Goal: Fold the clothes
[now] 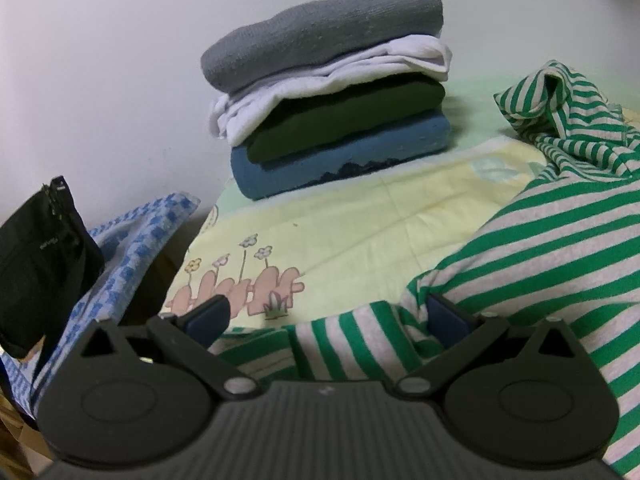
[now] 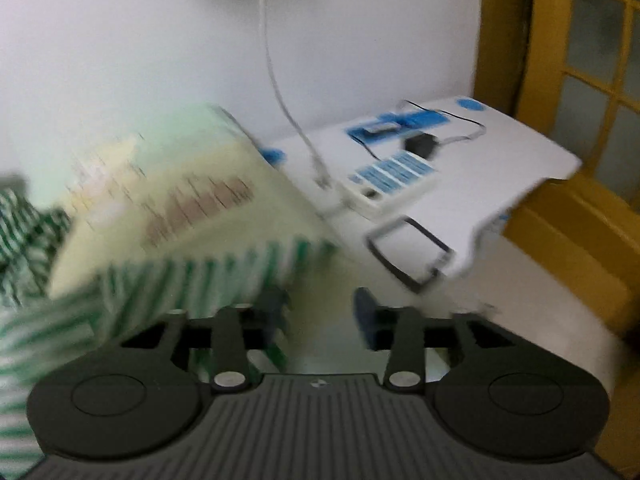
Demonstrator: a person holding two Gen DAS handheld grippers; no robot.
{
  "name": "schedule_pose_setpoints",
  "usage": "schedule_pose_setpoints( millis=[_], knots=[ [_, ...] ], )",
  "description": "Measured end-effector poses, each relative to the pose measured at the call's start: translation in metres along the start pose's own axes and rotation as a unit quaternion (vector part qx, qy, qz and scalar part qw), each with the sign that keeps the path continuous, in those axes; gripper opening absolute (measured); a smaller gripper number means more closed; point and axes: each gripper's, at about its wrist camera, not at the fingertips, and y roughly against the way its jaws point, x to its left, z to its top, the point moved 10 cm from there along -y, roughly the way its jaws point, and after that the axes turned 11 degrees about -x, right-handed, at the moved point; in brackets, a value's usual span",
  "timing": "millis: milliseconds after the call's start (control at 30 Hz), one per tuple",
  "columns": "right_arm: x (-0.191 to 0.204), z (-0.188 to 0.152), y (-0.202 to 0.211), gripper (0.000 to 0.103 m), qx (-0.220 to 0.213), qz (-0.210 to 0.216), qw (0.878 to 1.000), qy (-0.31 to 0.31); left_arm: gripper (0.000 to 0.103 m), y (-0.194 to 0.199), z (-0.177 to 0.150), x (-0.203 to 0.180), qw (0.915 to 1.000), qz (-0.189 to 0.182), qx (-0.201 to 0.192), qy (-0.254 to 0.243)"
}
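far left a black pouch [image 1: 38,264] sits on a blue checked cloth [image 1: 132,248], off the bed's edge. stack of folded clothes [image 1: 328,92] far centre on the yellow bed sheet [image 1: 360,216]. striped shirt [image 1: 560,240] lies crumpled on the right half of the bed, its near edge under the left claw [image 1: 326,316], which is spread wide; its right finger touches the cloth, nothing pinched. right view is blurred: right claw [image 2: 320,316] is spread too, shirt edge by its left finger, no grip. white bench [image 2: 460,184] with gadgets further right. step looks like a regrasp: pinch both near corners, pull taut and flat before folding, keep clear of the stack.
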Motion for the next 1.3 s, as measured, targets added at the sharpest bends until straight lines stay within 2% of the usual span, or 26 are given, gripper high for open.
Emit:
schedule_pose_setpoints(
  millis=[33, 67, 100, 133, 233, 333, 367, 400, 433, 467, 500, 533, 633, 667, 767, 933, 1000, 1100, 1167, 1300],
  knots=[
    [0.005, 0.002, -0.007, 0.057, -0.001, 0.008, 1.000, -0.009, 0.102, 0.001, 0.000, -0.001, 1.0000, 0.003, -0.002, -0.005],
    [0.011, 0.004, -0.014, 0.053, 0.005, 0.022, 1.000, -0.015, 0.102, 0.001, 0.000, -0.002, 0.9999, 0.006, -0.004, -0.011],
    [0.017, 0.005, -0.022, 0.031, 0.010, 0.036, 0.999, -0.021, 0.102, 0.002, 0.001, -0.003, 0.9998, 0.009, -0.006, -0.016],
    [0.024, 0.007, -0.028, 0.006, 0.014, 0.047, 0.999, -0.024, 0.102, 0.002, 0.001, -0.003, 0.9997, 0.011, -0.007, -0.020],
    [0.041, 0.022, -0.039, 0.005, 0.009, 0.050, 0.999, 0.006, 0.102, 0.003, 0.001, -0.004, 0.9996, 0.014, -0.009, -0.023],
    [0.062, 0.037, -0.047, 0.007, -0.017, 0.074, 0.997, 0.035, 0.102, 0.003, 0.001, -0.003, 0.9996, 0.014, -0.008, -0.021],
    [0.069, 0.039, -0.051, 0.013, -0.020, 0.080, 0.995, 0.050, 0.102, 0.003, 0.001, -0.003, 0.9997, 0.014, -0.008, -0.020],
    [0.074, 0.034, -0.058, 0.032, -0.002, 0.083, 0.993, 0.081, 0.102, 0.003, 0.001, -0.003, 0.9997, 0.014, -0.008, -0.020],
    [0.077, 0.029, -0.065, 0.042, 0.014, 0.080, 0.990, 0.114, 0.102, 0.003, 0.001, -0.003, 0.9997, 0.013, -0.008, -0.020],
    [0.074, 0.026, -0.066, 0.041, 0.019, 0.058, 0.987, 0.148, 0.102, 0.003, 0.001, -0.003, 0.9997, 0.013, -0.008, -0.020],
    [0.068, 0.028, -0.061, 0.042, 0.004, 0.043, 0.986, 0.159, 0.102, 0.003, 0.001, -0.003, 0.9997, 0.013, -0.008, -0.021],
    [0.061, 0.029, -0.052, 0.044, -0.011, 0.037, 0.988, 0.152, 0.102, 0.003, 0.001, -0.003, 0.9997, 0.013, -0.008, -0.021],
    [0.033, 0.021, -0.025, 0.047, -0.005, 0.046, 0.994, 0.097, 0.102, 0.003, 0.000, -0.002, 0.9997, 0.012, -0.008, -0.017],
    [0.024, 0.012, -0.017, 0.047, 0.009, 0.049, 0.995, 0.083, 0.102, 0.002, 0.000, -0.002, 0.9998, 0.011, -0.007, -0.015],
    [0.012, -0.013, -0.003, 0.047, 0.034, 0.050, 0.995, 0.083, 0.102, 0.001, 0.000, 0.000, 1.0000, 0.006, -0.004, -0.006],
    [0.017, -0.027, -0.007, 0.049, 0.024, 0.035, 0.995, 0.088, 0.102, 0.002, 0.000, -0.002, 0.9998, 0.010, -0.006, -0.014],
    [0.022, -0.026, -0.010, 0.046, 0.015, 0.037, 0.996, 0.083, 0.102, 0.003, 0.001, -0.003, 0.9996, 0.015, -0.009, -0.023],
    [0.031, -0.026, -0.011, 0.012, 0.022, 0.070, 0.995, 0.063, 0.102, 0.005, 0.002, -0.006, 0.9989, 0.024, -0.013, -0.037],
    [0.034, -0.021, -0.005, 0.009, 0.021, 0.070, 0.994, 0.077, 0.102, 0.006, 0.003, -0.007, 0.9985, 0.028, -0.016, -0.044],
    [0.013, -0.006, 0.020, 0.006, -0.012, 0.022, 0.995, 0.098, 0.102, 0.007, 0.003, -0.006, 0.9984, 0.030, -0.017, -0.044]
  ],
)
